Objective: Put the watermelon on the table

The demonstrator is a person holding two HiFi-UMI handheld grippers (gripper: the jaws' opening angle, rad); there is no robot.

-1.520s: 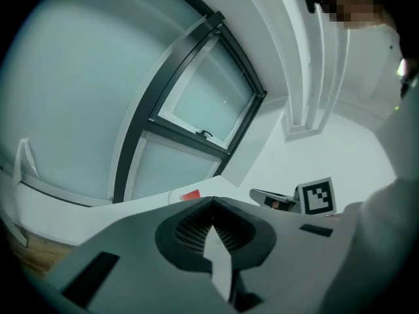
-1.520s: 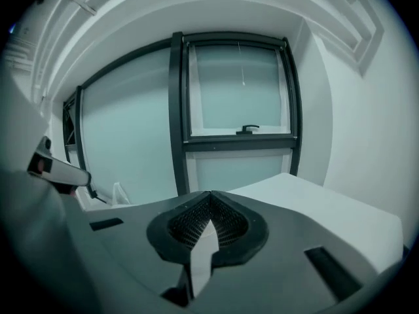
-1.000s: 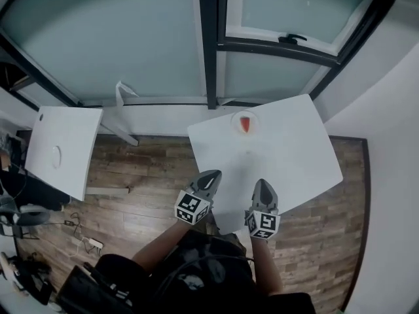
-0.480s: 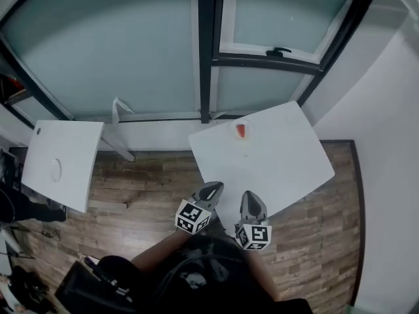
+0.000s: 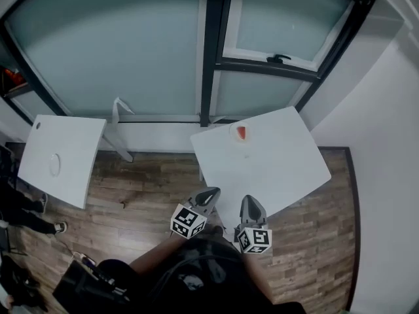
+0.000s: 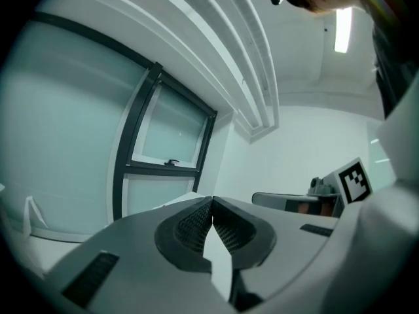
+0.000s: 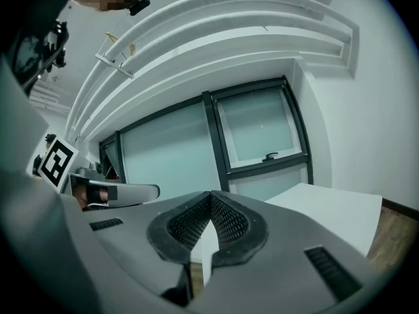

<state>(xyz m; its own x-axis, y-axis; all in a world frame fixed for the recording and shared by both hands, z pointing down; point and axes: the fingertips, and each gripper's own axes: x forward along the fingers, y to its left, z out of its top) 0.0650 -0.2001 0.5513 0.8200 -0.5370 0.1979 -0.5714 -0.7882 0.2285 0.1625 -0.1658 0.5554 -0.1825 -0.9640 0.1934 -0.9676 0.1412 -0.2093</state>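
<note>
A red watermelon slice (image 5: 241,133) lies on a small round plate (image 5: 234,133) at the far edge of the white square table (image 5: 275,169), seen in the head view. My left gripper (image 5: 213,191) is at the table's near left corner, shut with nothing held. My right gripper (image 5: 249,201) hovers over the near edge, also shut and empty. In the left gripper view the left gripper (image 6: 212,200) has its tips touching; in the right gripper view the right gripper (image 7: 211,193) stands the same way. The slice is far ahead of both.
A second white table (image 5: 62,157) with a round plate (image 5: 54,165) stands at the left. Dark-framed frosted windows (image 5: 209,44) rise behind the tables. A white wall (image 5: 383,142) runs along the right. A dark bag (image 5: 85,290) sits on the wood floor behind me.
Both grippers have drawn back toward me, from over the table to its near edge. The view has shifted and the table with the slice sits farther ahead.
</note>
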